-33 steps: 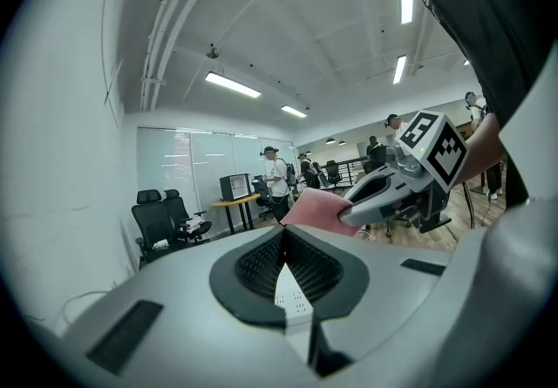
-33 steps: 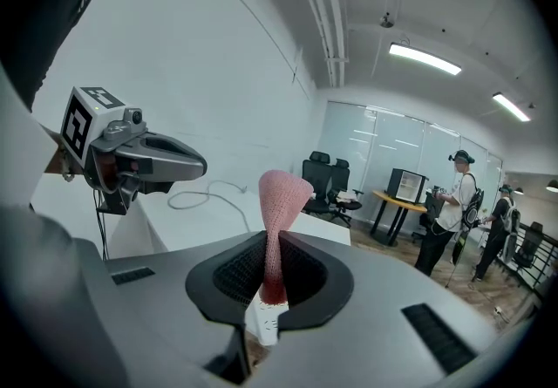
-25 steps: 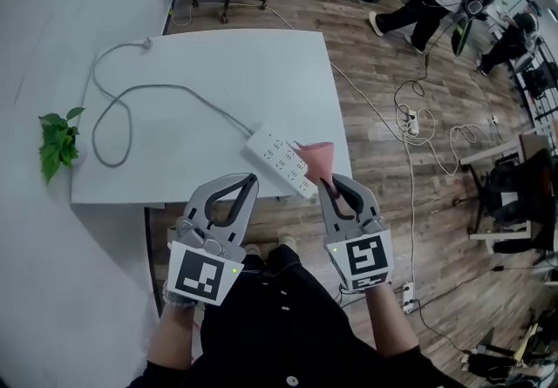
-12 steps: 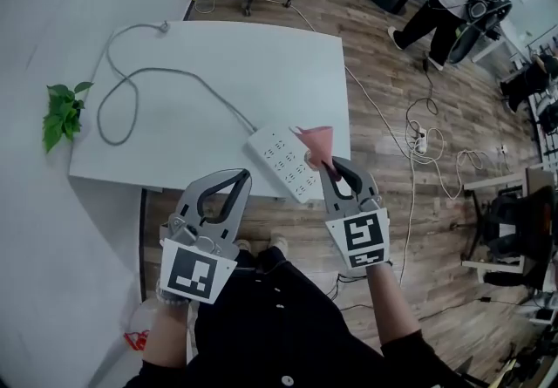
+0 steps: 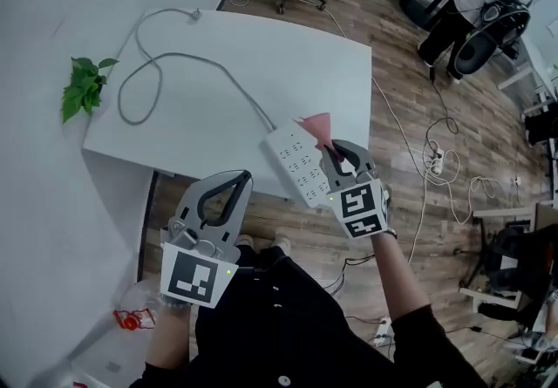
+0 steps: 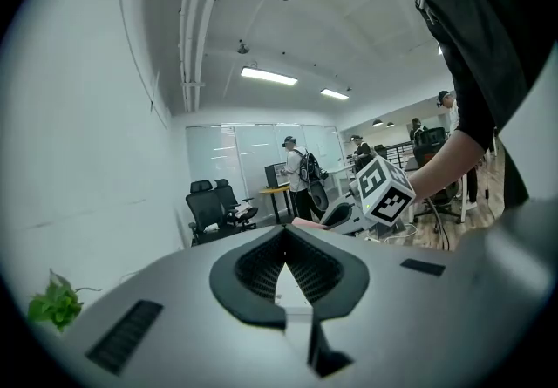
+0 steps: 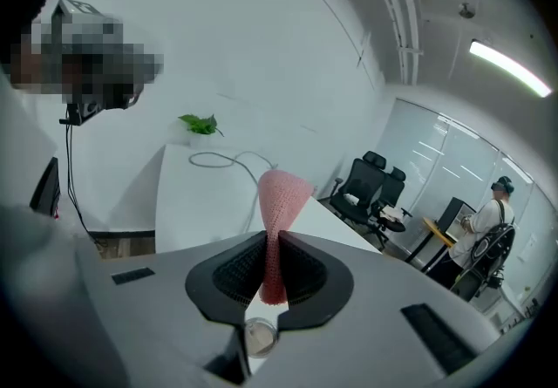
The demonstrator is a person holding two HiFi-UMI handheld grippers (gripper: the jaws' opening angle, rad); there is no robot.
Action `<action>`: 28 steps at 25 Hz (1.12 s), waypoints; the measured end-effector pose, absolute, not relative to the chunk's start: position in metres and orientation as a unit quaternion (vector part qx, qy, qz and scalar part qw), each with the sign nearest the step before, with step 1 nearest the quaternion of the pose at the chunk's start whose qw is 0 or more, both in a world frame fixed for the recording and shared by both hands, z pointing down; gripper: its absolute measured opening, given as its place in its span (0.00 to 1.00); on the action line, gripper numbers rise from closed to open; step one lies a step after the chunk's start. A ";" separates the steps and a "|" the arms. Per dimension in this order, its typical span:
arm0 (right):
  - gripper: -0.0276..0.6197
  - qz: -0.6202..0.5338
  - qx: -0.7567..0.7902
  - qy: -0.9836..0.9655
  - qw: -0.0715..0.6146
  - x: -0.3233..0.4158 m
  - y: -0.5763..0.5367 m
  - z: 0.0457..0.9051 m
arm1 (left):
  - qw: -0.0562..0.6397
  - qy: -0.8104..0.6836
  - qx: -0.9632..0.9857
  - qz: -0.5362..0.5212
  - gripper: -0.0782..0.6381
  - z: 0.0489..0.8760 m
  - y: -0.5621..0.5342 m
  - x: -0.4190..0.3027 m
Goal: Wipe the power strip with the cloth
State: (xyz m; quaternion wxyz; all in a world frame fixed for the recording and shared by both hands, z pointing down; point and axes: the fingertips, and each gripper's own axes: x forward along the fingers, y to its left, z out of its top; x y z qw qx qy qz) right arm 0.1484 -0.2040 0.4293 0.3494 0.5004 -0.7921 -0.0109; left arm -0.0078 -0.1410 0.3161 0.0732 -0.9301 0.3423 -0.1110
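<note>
Right hand-held gripper (image 5: pixel 330 149) pinched shut on pink mesh cloth (image 5: pixel 316 125). Free end fans forward, likely as wiping face. White multi-socket power strip (image 5: pixel 295 170) lies at near edge of white tabletop (image 5: pixel 288 64), beside cloth. Left hand-held gripper (image 5: pixel 244 175) closed, empty, held off tabletop.

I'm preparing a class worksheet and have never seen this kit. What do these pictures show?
No robot: a person holds a two-fingered gripper in each hand. One picture looks down from a head camera; the other two come from cameras on the grippers. On the white table lie a power strip and its grey cable; a leafy plant shows at the table's edge. The right gripper pinches a pink cloth between its fingers, beside the strip; the left gripper is shut, empty.
</note>
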 end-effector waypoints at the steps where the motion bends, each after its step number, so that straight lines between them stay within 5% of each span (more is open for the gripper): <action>1: 0.12 -0.014 0.493 -0.794 0.354 0.146 -0.210 0.433 | 0.071 0.348 -0.928 -0.112 0.13 0.317 -0.141 -0.010; 28: 0.12 -0.060 0.319 -0.803 0.499 0.113 -0.286 0.545 | 0.053 0.417 -0.898 -0.134 0.13 0.328 -0.133 -0.037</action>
